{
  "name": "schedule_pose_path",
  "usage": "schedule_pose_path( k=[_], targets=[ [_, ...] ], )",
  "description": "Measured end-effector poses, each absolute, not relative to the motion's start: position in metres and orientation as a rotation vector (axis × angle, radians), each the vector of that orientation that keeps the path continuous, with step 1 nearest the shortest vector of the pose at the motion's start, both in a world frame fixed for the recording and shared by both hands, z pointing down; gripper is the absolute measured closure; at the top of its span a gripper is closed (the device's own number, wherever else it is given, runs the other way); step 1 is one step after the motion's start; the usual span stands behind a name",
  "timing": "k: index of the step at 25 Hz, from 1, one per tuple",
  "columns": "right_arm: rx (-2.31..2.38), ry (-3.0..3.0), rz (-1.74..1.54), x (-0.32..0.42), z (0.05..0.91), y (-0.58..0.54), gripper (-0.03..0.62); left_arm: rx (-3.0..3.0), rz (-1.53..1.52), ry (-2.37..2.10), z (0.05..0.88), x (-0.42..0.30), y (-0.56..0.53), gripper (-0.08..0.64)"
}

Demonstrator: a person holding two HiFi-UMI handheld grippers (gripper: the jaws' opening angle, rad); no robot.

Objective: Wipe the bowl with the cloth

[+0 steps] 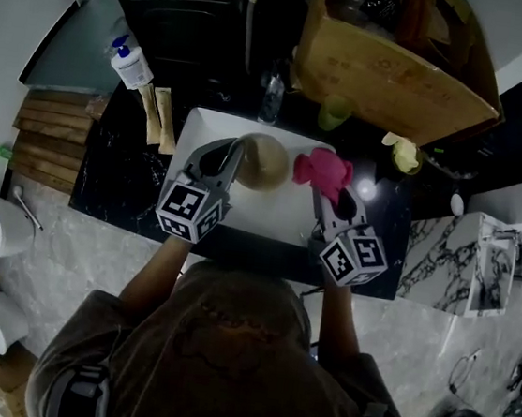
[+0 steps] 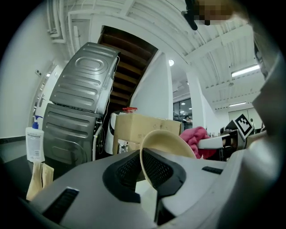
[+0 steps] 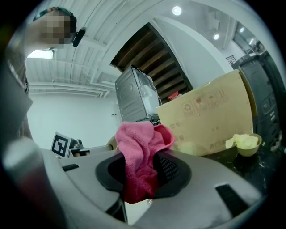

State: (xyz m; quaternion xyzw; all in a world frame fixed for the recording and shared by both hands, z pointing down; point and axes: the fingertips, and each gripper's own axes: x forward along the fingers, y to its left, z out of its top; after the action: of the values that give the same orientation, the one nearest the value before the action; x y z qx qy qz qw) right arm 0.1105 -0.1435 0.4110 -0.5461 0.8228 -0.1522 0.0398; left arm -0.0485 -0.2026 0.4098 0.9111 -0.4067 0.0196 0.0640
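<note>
**Bowl in left tongs, cloth in right, both over the tray**

Left gripper [image 2: 143,167]: the jaws are closed on the rim of the beige bowl [image 2: 166,144], one jaw inside the wall and one outside. The bowl is tipped on edge, with its opening turned toward the right gripper. In the head view I see it over the far half of the white tray [image 1: 270,215].

Right gripper [image 3: 140,172]: the jaws are clamped on the pink cloth [image 3: 139,154]. It bunches up above the jaws and a fold hangs down between them. In the head view the cloth sits just right of the bowl; I cannot tell whether they touch.

Other containers:
- A small yellow-green bowl [image 3: 245,144] sits on the black counter [image 1: 112,189] well right of the tray and holds something pale and crumpled.
- A green cup [image 1: 334,114] and a small clear bottle [image 1: 272,96] stand just past the tray's far edge.
- A large open cardboard box [image 1: 391,72] rises behind them, and I cannot make out its contents.
- A pump bottle [image 1: 128,64] stands far left, with two tan packets [image 1: 156,116] just beside the tray's left edge.

Room: the near half of the tray is bare between the two grippers. The tray's near edge runs close to the counter's front edge. The far side is crowded by the cup, bottle and box.
</note>
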Motion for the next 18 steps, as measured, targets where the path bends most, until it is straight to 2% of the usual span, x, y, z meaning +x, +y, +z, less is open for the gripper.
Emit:
schedule_pose_path(
  k=[18],
  targets=[
    [-1.387,2.753,-0.404,0.074,0.386,-0.212,0.476,2.862,0.276,-1.020,0.428,-0.017,-0.198,0.540]
  ],
)
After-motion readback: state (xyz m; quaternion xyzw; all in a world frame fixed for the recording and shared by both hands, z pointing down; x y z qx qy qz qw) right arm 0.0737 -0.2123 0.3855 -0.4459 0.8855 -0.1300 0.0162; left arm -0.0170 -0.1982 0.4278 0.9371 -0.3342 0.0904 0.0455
